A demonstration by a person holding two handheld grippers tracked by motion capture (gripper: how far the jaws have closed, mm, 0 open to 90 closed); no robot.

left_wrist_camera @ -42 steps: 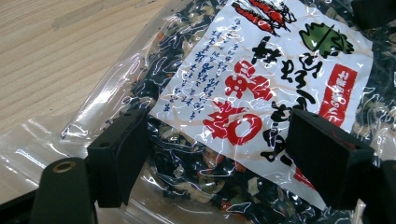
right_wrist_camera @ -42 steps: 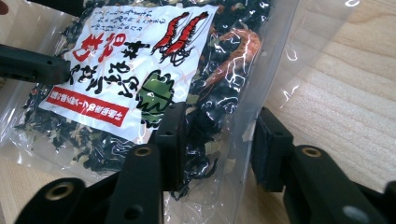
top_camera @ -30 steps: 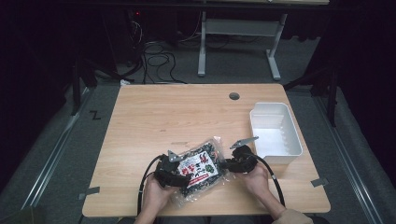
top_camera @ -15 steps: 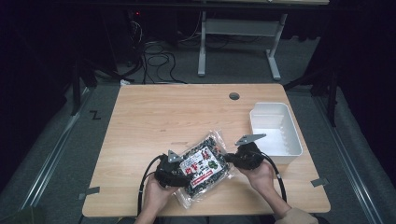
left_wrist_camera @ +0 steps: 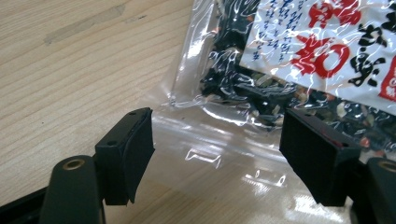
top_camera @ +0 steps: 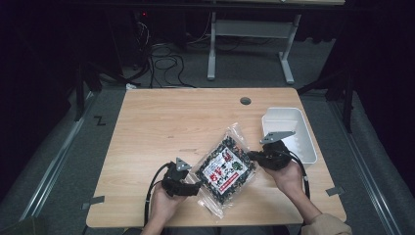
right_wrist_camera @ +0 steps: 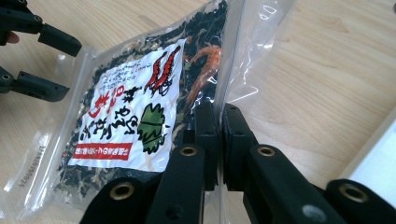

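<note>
We have the right gripper (right_wrist_camera: 219, 140) pinching the clear edge of the seaweed snack bag (top_camera: 226, 169), one side tipping up off the table (top_camera: 161, 117). Our left gripper (left_wrist_camera: 215, 154) sits spread at its bottom seal, not gripping. The white bin (top_camera: 288, 132) waits nearby, so the carry is still to do.

Glossy clear plastic bag (top_camera: 226, 169), matt light wooden table (top_camera: 161, 122), smooth white plastic tub (top_camera: 303, 139)
</note>
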